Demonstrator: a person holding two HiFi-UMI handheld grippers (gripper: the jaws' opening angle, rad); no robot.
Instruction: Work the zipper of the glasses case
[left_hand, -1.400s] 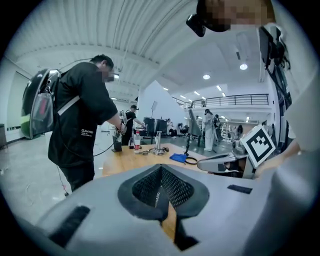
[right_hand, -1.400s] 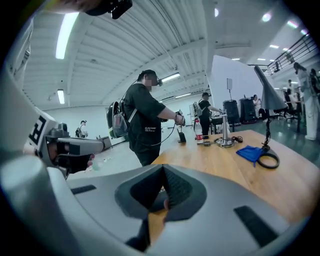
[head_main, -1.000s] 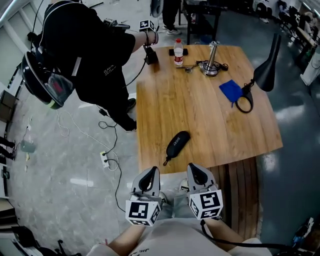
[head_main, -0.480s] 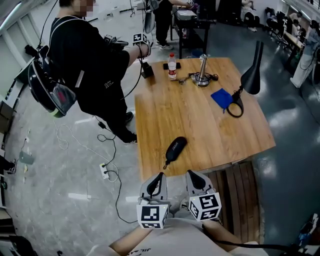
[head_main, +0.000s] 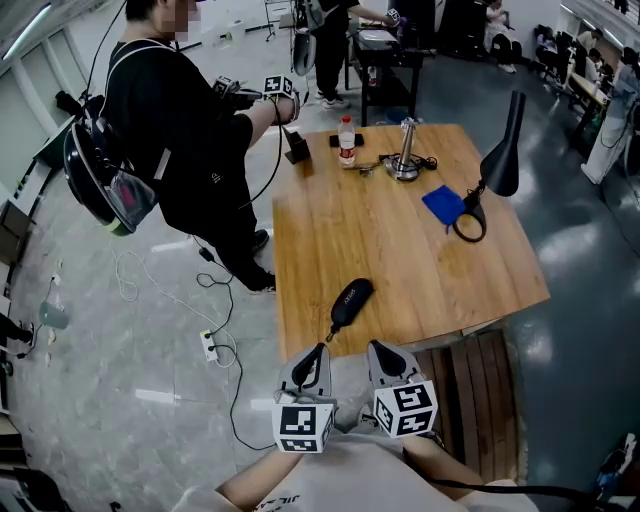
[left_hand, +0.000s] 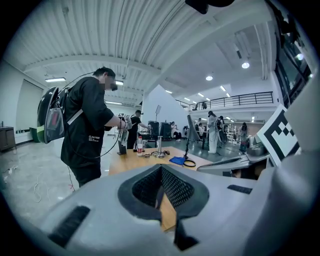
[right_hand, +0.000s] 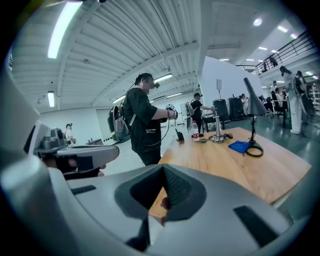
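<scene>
Head view: the glasses case (head_main: 351, 300) lies alone on the near left part of the table (head_main: 420, 260), set slantwise, a black, smooth, oblong pod with rounded ends and a thin pull cord (head_main: 331, 329) trailing toward the near edge. The white print on its lid is too small to read. The table is pale wood with a plain lengthwise grain. At its far side stand a clear water bottle (head_main: 346, 138) with a red cap, a shiny metal post (head_main: 405, 148), a blue cloth (head_main: 443, 205) and a black cone-shaded desk lamp (head_main: 498, 160) with a ring base. The left gripper (head_main: 317, 354) and right gripper (head_main: 380, 351), grey moulded shells bearing black-and-white marker cubes, hang side by side just off the near edge, apart from the case. Each gripper view shows ribbed black pads pressed together with nothing between them. A person in black (head_main: 190, 130) with a backpack stands at the far left corner. The floor (head_main: 120, 330) is grey and glossy, strewn with cables, in a broad hall with a ribbed ceiling.
</scene>
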